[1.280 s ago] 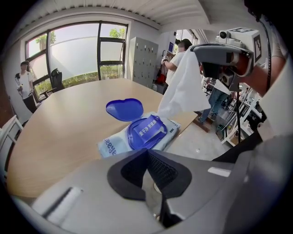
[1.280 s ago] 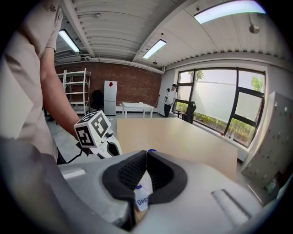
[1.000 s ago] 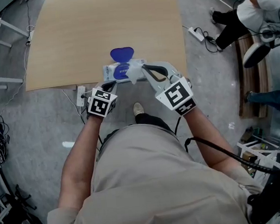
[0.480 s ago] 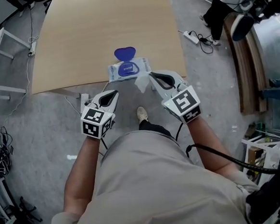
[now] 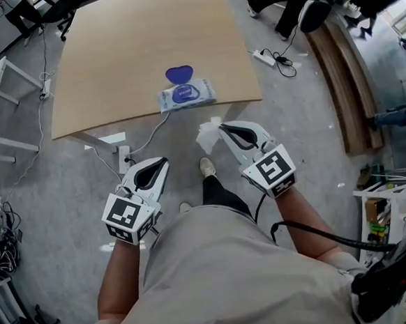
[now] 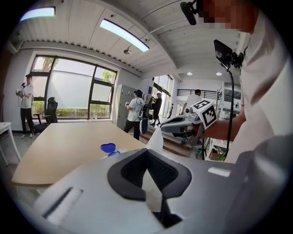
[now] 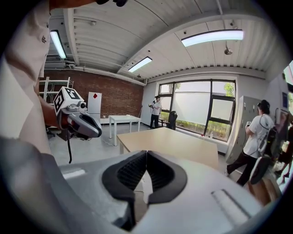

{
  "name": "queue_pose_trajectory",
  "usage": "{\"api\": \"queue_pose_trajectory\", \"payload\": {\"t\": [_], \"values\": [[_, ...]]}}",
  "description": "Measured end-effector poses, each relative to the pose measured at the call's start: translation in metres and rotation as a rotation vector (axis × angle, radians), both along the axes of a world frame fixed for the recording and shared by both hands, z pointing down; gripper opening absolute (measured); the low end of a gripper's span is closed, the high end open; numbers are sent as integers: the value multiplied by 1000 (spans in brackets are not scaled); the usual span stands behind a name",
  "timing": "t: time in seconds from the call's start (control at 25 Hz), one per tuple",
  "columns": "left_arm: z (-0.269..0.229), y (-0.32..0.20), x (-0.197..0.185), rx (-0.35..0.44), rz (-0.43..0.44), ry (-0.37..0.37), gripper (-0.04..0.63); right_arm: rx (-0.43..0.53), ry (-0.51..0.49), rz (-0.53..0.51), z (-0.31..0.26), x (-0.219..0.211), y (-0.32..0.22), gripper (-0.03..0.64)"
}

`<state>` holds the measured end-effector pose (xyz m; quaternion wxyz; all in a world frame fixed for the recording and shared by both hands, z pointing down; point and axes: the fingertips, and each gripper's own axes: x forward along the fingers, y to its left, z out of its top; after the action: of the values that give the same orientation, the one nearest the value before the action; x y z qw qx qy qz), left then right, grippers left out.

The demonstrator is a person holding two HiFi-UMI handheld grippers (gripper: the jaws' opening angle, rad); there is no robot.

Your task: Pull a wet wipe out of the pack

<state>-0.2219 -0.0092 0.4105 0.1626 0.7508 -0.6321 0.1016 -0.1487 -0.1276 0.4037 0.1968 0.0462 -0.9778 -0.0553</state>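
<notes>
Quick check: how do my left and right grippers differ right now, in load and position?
The right gripper is shut on a wet wipe; the left gripper is shut on nothing. The right gripper sits nearer the pack; the left gripper is farther back from the table edge. Both are off the table, apart from the pack.

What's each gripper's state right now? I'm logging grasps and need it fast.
The left gripper is shut, with nothing in it.
The right gripper is shut on the wet wipe.
</notes>
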Motion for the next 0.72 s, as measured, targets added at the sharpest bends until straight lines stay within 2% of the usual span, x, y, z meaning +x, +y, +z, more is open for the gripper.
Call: {"api": "queue_pose_trajectory", "payload": {"t": [0.24,0.44,0.72], "values": [[-29,48,44,35,91,-11,6,-5,-13,48,-11,37,63,6],[-41,70,82,70,152,-18,6,2,-10,38,-23,69,95,6],[-62,86,120,87,144,-32,6,13,-33,-3,-44,108,117,6]]}}
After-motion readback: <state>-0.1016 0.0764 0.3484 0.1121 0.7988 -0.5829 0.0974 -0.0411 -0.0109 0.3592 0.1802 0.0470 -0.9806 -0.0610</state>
